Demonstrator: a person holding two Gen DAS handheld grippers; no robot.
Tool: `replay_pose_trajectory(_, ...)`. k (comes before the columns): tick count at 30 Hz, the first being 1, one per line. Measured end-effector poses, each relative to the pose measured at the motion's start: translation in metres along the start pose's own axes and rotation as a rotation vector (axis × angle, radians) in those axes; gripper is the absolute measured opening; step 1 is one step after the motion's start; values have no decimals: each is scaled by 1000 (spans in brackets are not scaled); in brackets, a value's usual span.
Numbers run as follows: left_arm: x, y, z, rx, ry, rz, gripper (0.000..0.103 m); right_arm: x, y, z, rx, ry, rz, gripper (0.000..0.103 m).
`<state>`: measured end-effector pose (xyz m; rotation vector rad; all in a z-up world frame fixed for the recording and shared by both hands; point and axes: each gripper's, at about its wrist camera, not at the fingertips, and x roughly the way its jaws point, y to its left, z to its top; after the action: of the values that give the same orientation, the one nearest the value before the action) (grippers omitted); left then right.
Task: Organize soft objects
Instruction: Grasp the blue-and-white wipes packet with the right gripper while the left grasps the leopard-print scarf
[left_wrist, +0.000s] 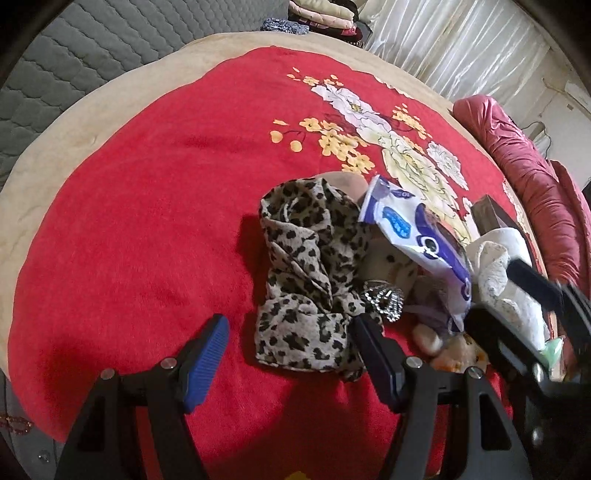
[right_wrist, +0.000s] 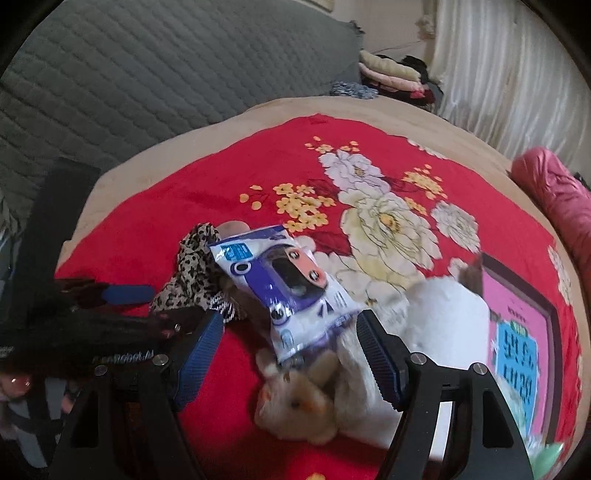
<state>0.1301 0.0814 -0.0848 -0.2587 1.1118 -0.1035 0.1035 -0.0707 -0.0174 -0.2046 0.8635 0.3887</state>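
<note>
- Right gripper (right_wrist: 290, 341), jaws wide, straddles the wipes packet (right_wrist: 284, 284) on the pile on the bed (right_wrist: 147, 206); its long axis runs near-to-far.
- Left gripper (left_wrist: 288, 350), also wide, faces the leopard scarf (left_wrist: 306, 266); plush toy (right_wrist: 295, 402) apparently beneath.

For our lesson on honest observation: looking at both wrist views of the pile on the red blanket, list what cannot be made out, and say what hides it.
- Plush toy: right wrist view, blurred, partly under the wipes packet; species unclear.
- Packet lettering: both views, too small and crumpled.
- Pink box: right wrist view, print blurred, cut by the right gripper.
- Silver chain item: left wrist view, half hidden beside the leopard scarf.
</note>
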Motion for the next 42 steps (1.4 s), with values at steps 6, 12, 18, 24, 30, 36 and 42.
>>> replay_pose_trajectory(6, 5, 4, 1, -1, 0, -7, 69, 32, -1, 17, -73, 32, 24, 76)
replay_pose_trajectory(12, 8, 2, -1, 24, -7, 4, 69, 59, -13, 27, -72, 70, 81, 76)
replay_pose_trajectory(18, 10, -2, -3, 53, -10, 23, 70, 76, -22, 34, -35, 96, 146, 76)
replay_pose_trajectory(24, 9, 0, -4, 41, -19, 13, 70, 82, -32, 33, 38, 93, 215, 71)
replay_pose_trajectory(30, 8, 0, -4, 40, -24, 14, 70, 72, -35, 29, 76, 69, 246, 54)
replay_pose_trajectory(36, 8, 1, -4, 38, -28, 8, 70, 58, -29, 26, 73, 35, 274, 51)
replay_pose_trajectory(42, 7, 2, -5, 32, -27, 6, 69, 28, -24, 16, 93, -10, 289, 50)
